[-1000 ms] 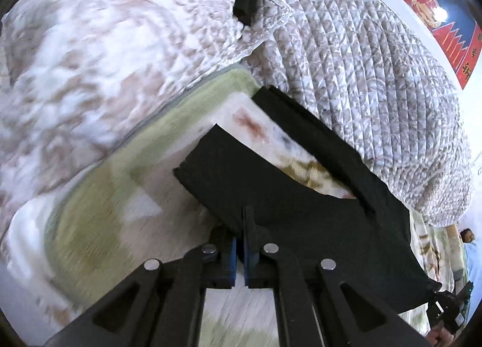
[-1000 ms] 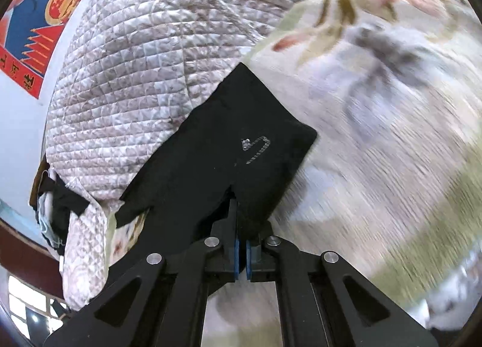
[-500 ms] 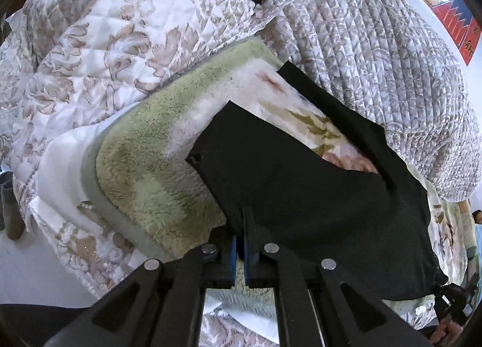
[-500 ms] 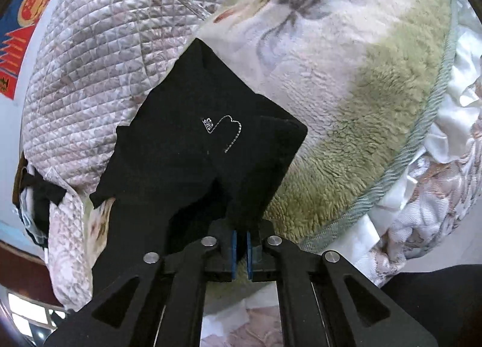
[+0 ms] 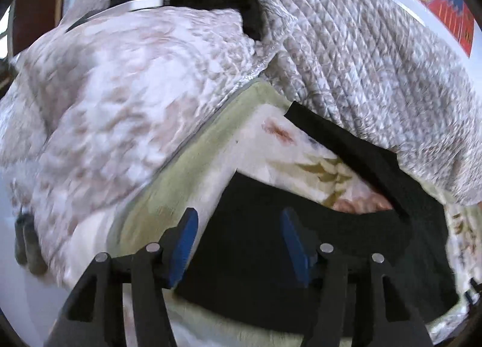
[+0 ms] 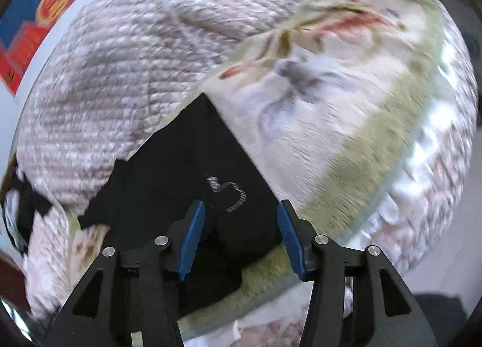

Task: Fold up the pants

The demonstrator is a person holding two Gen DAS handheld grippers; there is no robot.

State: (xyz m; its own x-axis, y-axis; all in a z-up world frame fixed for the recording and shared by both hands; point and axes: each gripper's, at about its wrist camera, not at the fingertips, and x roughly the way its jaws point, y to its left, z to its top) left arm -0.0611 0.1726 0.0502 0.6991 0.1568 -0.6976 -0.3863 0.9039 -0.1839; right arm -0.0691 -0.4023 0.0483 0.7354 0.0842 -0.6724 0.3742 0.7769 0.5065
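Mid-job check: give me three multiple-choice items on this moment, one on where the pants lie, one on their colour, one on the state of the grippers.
1. The pants lie on:
A. a bare floor
B. the floral blanket
C. a chair

2. The pants are:
A. black
B. red
C. white

3. The left gripper and right gripper are:
A. both clamped on the pants
B. one open, one shut
C. both open

Answers:
1 B, the cloth rests on the blanket beside the quilt.
2 A, the cloth is black in both views.
3 C, the jaws have just been opening; the blue pads stand apart, with the pants between them but not pinched.
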